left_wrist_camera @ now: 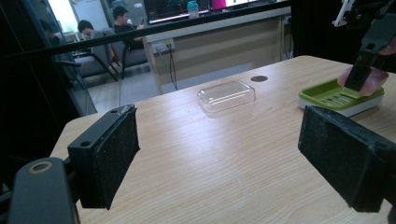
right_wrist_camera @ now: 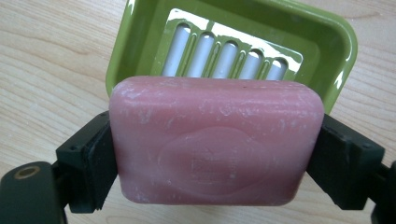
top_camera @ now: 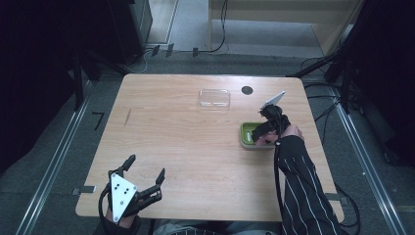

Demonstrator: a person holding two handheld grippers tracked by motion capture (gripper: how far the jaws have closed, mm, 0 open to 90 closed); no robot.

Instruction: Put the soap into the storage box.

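- The right claw (right_wrist_camera: 215,154) is clamped on a pink bar of soap (right_wrist_camera: 217,142); its two black jaws press against the short ends of the bar, one on each side.
- In the right gripper view the soap is held flat side toward the camera, above the near edge of a green soap dish (right_wrist_camera: 336,51), whose slotted white insert shows just beyond the bar.
- From the left gripper view, the soap (left_wrist_camera: 369,81) hangs at the far right over the green soap dish (left_wrist_camera: 322,93); whether the bar touches the dish rim is hard to tell from here, as the claw covers the meeting point.
- In the high view the right claw (top_camera: 262,132) sits over the soap dish (top_camera: 246,132) at the right side of the tabletop (top_camera: 195,147), with the person's striped sleeve (top_camera: 303,186) running back toward the near edge.
- The left claw (top_camera: 146,172) rests wide open near the front left corner of the tabletop, holding nothing, its jaws well apart with bare wood between them.
- A clear plastic lid (top_camera: 214,98) lies flat toward the far middle of the tabletop, well apart from both claws.
- A small dark round hole (top_camera: 247,90) sits just beyond and to the right of the lid.
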